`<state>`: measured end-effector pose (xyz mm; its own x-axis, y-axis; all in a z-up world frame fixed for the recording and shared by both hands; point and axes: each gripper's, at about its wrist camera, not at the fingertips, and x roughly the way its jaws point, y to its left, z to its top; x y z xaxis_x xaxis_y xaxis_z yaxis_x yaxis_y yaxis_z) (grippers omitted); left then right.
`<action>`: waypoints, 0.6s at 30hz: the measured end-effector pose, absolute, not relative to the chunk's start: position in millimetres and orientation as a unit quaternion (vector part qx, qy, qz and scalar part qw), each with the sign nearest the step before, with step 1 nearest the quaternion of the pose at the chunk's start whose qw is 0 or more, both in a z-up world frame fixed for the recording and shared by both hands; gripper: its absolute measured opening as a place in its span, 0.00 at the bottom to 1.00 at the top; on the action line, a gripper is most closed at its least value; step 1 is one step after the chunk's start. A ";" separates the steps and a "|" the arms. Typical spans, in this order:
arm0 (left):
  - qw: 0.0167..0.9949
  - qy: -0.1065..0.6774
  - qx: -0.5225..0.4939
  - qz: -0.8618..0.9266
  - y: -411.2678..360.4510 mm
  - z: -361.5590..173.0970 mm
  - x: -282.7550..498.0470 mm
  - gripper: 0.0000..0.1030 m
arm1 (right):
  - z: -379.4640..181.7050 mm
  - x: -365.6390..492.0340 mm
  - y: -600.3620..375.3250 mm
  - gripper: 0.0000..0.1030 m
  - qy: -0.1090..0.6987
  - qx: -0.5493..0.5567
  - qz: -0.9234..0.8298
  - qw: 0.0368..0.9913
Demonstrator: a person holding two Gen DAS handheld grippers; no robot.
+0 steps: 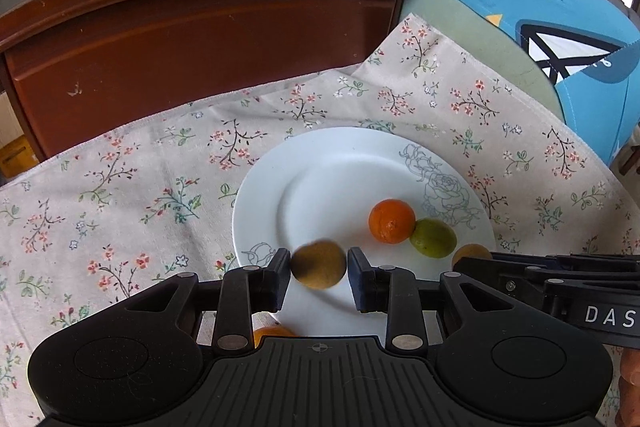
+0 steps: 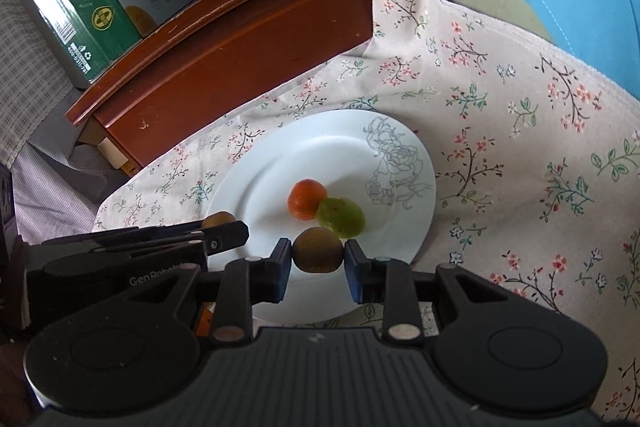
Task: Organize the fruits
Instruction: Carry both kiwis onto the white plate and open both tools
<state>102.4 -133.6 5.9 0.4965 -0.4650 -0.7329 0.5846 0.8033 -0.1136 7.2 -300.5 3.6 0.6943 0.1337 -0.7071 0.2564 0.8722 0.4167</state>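
As both overhang plate [image 1: 260, 211] | left gripper [image 1: 319, 269]: blurred fruit [image 1: 318, 263] between fingers [image 1: 280, 269], grip unclear | right gripper [image 2: 318, 257]: pinches brown fruit [image 2: 318, 249]

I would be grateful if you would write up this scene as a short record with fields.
surface: floral cloth, wooden cabinet behind it
plate: white plate with a rose drawing, on the cloth
on plate: orange fruit and green fruit, touching
left gripper: fingers closed on the left brown fruit, over the plate's near edge
right gripper: fingers closed on the right brown fruit, over the plate near the green fruit
still to place: both brown fruits
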 end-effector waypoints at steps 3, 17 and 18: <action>0.866 0.396 0.063 -0.300 -131.5 10.2 102.8 0.50 | 3.4 7.1 -303.0 0.31 0.383 0.259 -0.040 0.886; 0.885 0.383 0.061 -0.258 -105.9 43.9 102.1 0.81 | 8.8 3.2 -304.2 0.37 0.372 0.269 -0.035 0.888; 0.885 0.384 0.063 -0.256 -103.6 45.5 101.9 0.81 | 9.1 3.1 -303.2 0.37 0.372 0.268 -0.033 0.888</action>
